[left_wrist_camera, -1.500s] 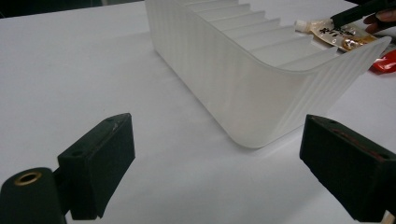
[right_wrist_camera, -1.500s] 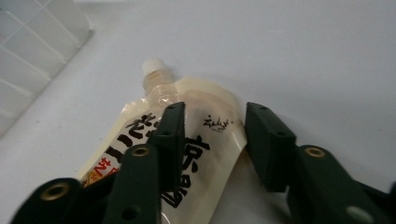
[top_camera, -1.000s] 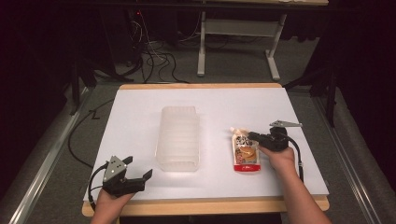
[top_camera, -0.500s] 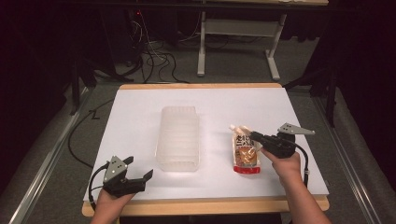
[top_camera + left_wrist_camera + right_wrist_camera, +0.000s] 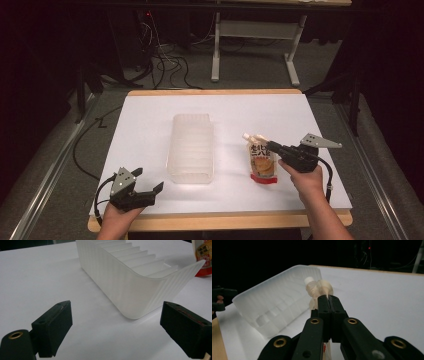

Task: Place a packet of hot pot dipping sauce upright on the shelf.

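Observation:
A clear ribbed plastic container (image 5: pixel 176 146) stands lengthwise in the middle of the white table; nothing shows inside it. To its right lies an orange spouted pouch (image 5: pixel 262 164) with a red base. My right gripper (image 5: pixel 271 146) points left over the pouch's upper part. In the right gripper view its jaws (image 5: pixel 329 298) are shut on a thin edge of the pouch (image 5: pixel 320 287), with the white spout just beyond the tips. My left gripper (image 5: pixel 149 181) rests at the table's front left, open and holding nothing. Its jaws (image 5: pixel 116 308) face the container's near end (image 5: pixel 130 290).
The white tabletop (image 5: pixel 150 125) has a wooden front edge. Bare surface lies left of the container and at the far end. Beyond the table are a grey floor, cables and a white desk frame (image 5: pixel 255 30). The pouch (image 5: pixel 203 252) shows past the container's right corner.
The right hand and the gripper's body have shifted right and risen a little, while the jaw tips stayed at the pouch's top. The left gripper has kept still.

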{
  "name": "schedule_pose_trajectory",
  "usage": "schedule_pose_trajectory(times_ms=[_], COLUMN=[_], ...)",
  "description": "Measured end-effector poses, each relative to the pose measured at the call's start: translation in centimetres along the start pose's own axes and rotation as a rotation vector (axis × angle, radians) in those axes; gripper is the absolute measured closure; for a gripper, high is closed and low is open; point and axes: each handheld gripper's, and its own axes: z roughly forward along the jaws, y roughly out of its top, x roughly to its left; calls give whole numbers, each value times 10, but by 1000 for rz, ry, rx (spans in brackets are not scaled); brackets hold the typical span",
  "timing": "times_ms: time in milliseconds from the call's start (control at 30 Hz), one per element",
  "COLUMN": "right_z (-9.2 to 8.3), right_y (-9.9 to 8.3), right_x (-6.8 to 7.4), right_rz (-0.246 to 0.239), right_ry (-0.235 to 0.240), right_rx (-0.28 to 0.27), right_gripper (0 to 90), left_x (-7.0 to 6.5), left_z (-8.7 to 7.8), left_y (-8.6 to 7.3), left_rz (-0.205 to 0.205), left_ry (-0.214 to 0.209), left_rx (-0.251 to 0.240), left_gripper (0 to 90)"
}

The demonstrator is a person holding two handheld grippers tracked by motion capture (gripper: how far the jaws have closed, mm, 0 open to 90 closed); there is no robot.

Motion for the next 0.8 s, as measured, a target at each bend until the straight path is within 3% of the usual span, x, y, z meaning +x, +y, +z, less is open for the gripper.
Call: schedule_pose_trajectory(times_ms=[167, 200, 233, 367, 600, 800], right_z=[-7, -7, -8, -10, -10, -8], right_y=[8, 8, 9, 9, 6, -4], right_x=[-4, -4, -9, -20, -28, -38], right_rz=[-23, -23, -20, -9, -6, -5], right_ry=[-52, -52, -78, -120, -146, -181], right_rx=[-102, -102, -134, -176, -193, -169], right_gripper=[900, 900, 900, 900, 900, 900], left_x=[0, 0, 0, 0, 0, 1], left_z=[1, 1, 1, 1, 2, 1], left_y=[0, 0, 0, 0, 0, 0], left_rz=[2, 2, 3, 2, 2, -3], left_ry=[3, 3, 3, 5, 1, 1], left_rx=[2, 2, 2, 2, 7, 1], left_gripper=[112, 112, 112, 112, 111, 112])
